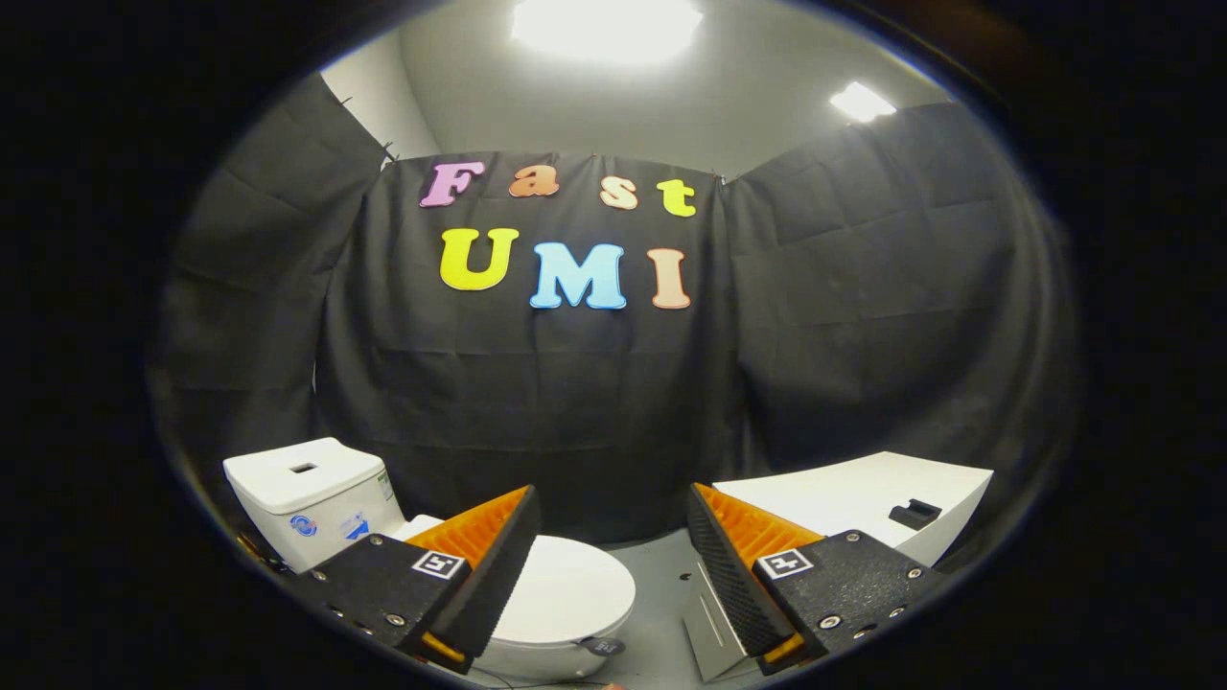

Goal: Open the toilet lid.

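The gripper (613, 556) has its two fingers spread wide apart, nothing between them but grey floor (661, 585) and the black cloth wall beyond. The left finger (479, 565) covers part of a white toilet; its lid (566, 589) lies flat and closed, just ahead of and below that finger. The cistern (302, 494) stands further left, its lower part cut off. Behind the right finger sits a white box (863, 498) with a small dark item (913, 514) on top, too small to identify.
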Motion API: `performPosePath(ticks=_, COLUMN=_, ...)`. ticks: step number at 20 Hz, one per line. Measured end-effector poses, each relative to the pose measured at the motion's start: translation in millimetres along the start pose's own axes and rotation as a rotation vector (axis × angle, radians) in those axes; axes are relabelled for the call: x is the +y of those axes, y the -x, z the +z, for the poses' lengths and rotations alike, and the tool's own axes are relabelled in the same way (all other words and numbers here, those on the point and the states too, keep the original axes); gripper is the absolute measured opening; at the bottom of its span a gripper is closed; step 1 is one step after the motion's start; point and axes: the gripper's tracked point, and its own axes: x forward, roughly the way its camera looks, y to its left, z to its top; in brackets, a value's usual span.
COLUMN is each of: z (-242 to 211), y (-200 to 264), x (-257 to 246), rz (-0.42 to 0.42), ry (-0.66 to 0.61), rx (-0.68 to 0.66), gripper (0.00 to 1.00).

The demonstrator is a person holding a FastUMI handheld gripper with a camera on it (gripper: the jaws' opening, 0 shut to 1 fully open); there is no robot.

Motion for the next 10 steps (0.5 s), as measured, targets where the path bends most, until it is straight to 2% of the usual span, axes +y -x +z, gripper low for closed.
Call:
performPosePath(ticks=5, z=-18.6, y=-4.9, x=7.2, rz=0.02, ry=-0.079, rx=0.06, gripper=0.95)
performPosePath(ticks=7, z=-39.1, y=-9.0, x=-2.9, rz=-0.02, ry=-0.127, rx=0.134, gripper=0.95)
performPosePath(ticks=10, z=-55.9, y=-5.6, x=-3.9, rz=-0.025, ry=-0.205, rx=0.2, gripper=0.95)
